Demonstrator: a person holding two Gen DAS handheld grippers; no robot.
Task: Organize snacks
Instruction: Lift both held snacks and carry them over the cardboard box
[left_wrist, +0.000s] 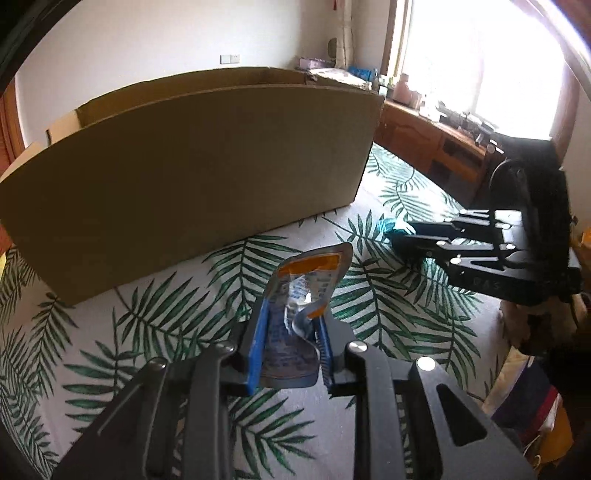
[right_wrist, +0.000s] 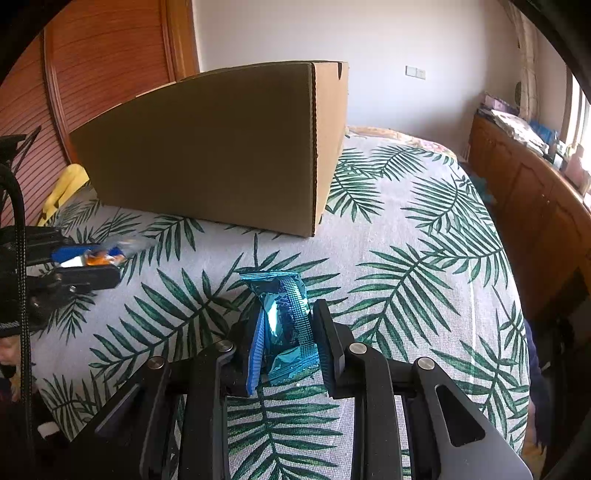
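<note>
Cardboard box (left_wrist: 192, 177) ahead; left hand-held gripper (left_wrist: 291, 332) grips orange-silver pkt (left_wrist: 303, 295), right (right_wrist: 286, 332) grips teal pkt (right_wrist: 286, 317).

The inside of the big brown cardboard box (left_wrist: 192, 166) is hidden behind its tall front wall. The print on the silver and orange snack packet (left_wrist: 303, 295) is too blurry to read. The small things on the long brown wooden cabinet (left_wrist: 436, 136) by the bright window are too small to tell.
</note>
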